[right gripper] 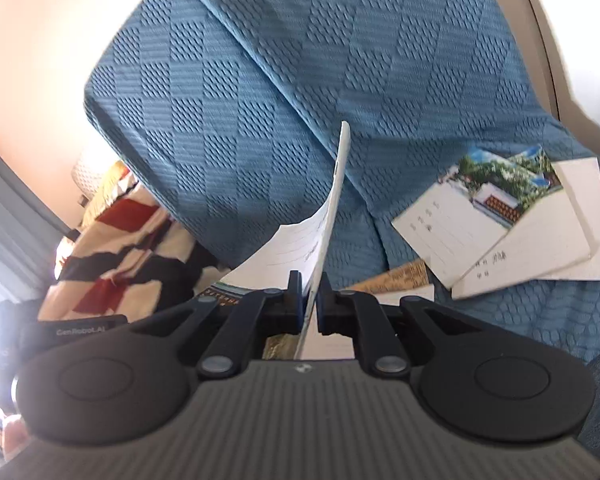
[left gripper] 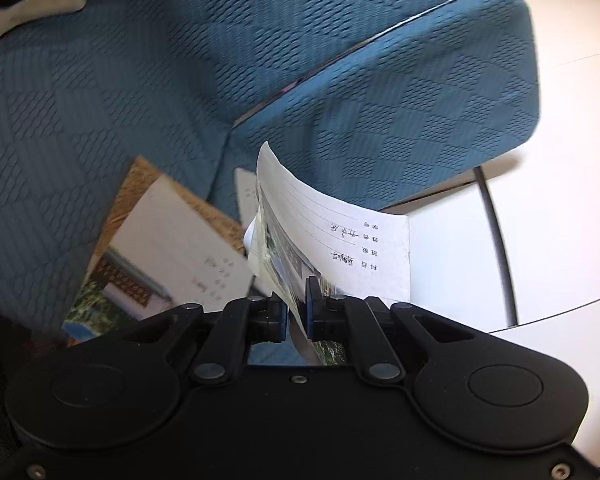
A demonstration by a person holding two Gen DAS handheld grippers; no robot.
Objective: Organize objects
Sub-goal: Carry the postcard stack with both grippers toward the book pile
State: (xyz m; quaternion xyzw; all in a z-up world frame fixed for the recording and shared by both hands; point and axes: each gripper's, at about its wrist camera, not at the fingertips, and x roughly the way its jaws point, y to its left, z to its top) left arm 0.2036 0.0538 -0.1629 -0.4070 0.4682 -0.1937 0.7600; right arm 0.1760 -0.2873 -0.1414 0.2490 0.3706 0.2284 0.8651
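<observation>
My left gripper is shut on a thin white notebook with ruled lines and handwriting; it bends upward above the blue sofa seat. Another notebook with a photo cover lies flat below it on the left. My right gripper is shut on a second thin notebook, seen edge-on and curling up. A loose pile of similar notebooks lies on the blue sofa cover at the right.
A blue cushion stands behind the left notebook, with white floor tiles beyond. A red, black and cream patterned cloth lies left of the sofa arm. A brown book peeks out under the pile.
</observation>
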